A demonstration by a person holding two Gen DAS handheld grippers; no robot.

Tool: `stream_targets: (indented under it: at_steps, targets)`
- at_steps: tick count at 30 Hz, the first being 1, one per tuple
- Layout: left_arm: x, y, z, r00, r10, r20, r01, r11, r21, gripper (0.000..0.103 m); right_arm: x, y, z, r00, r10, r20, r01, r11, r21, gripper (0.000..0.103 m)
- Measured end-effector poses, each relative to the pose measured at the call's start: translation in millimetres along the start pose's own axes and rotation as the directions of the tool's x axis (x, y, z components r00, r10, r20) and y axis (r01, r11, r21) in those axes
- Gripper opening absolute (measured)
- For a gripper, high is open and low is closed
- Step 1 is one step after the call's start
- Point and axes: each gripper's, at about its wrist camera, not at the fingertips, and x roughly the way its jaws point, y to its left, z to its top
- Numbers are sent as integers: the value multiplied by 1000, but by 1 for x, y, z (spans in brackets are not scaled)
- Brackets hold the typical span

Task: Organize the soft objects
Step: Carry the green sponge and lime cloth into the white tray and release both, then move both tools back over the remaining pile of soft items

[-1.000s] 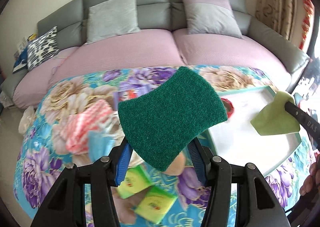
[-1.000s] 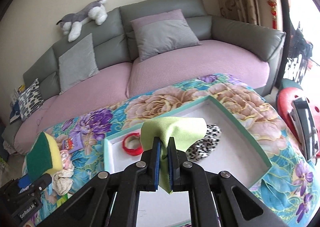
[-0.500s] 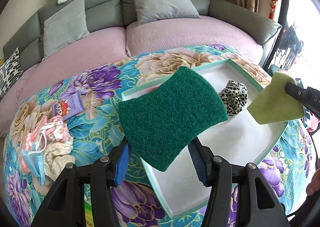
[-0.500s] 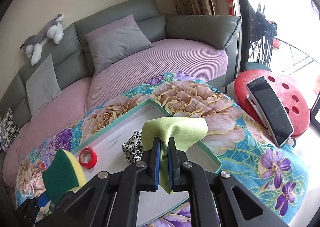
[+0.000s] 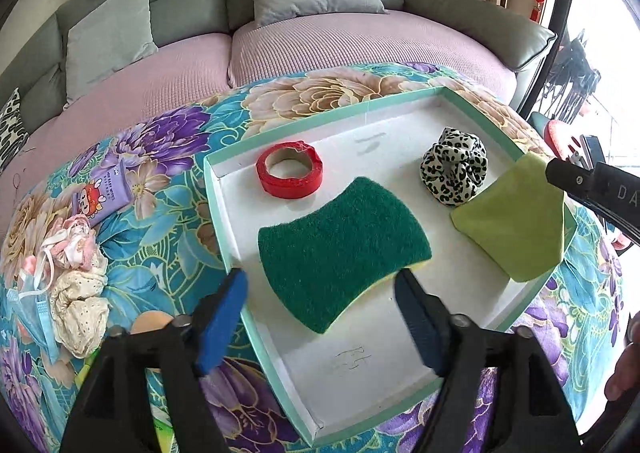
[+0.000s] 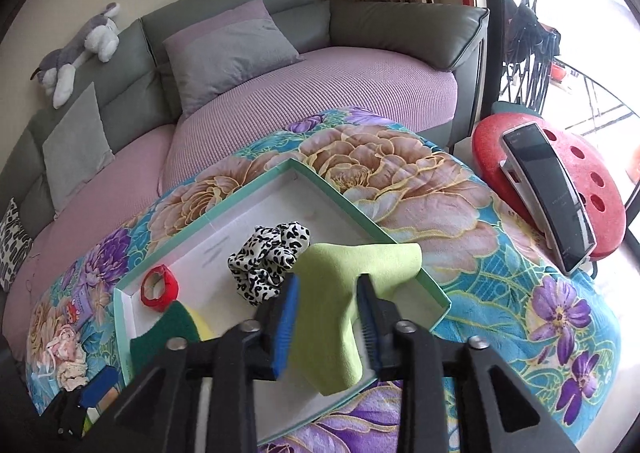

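Both of my grippers stand with jaws spread over the shallow white tray with a mint-green rim (image 5: 224, 213). My left gripper (image 5: 322, 317) flanks the green-topped yellow scouring sponge (image 5: 344, 249), lying inside near the red tape roll (image 5: 290, 169). My right gripper (image 6: 326, 323) straddles the lime-green cloth (image 6: 340, 293), draped beside the leopard-print scrunchie (image 6: 268, 253).

That dark green scouring sponge (image 5: 344, 249) looks rough and fibrous, my lime-green cloth (image 6: 344, 317) soft and matt, the white tray (image 5: 360, 369) is smooth matt card, and my blue rubbery fingers (image 5: 222, 317) look ribbed.
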Motion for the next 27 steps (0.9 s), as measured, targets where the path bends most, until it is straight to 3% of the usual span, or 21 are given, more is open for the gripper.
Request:
stream_targets:
  at_steps: [1,3,5,11,16,27]
  targets:
    - [-2,1,0,1000,4,7,-4,1000,-7,93,0,1,0,1000,-3,-2,3,1000,-4,63]
    - [-4,5,1,1000,16,17,-16,1000,-16,93,1,3,-1,1000,0,-7,0,1000,-13,64]
    - [-5,10,3,999,39,26,-38,999,-31,98,4,6,-2,1000,-5,-19,4,1000,-30,72]
    - [-13,46,7,992,108,64,-96,982,-165,99,10,10,-7,999,-15,-44,13,999,-49,103]
    - [-20,97,4,973,226,48,-197,919,-341,99,13,11,-9,998,-33,-54,30,998,-57,103]
    - [-49,185,-18,943,332,-6,-278,781,-560,100,10,32,-14,997,-43,-60,35,991,-130,103]
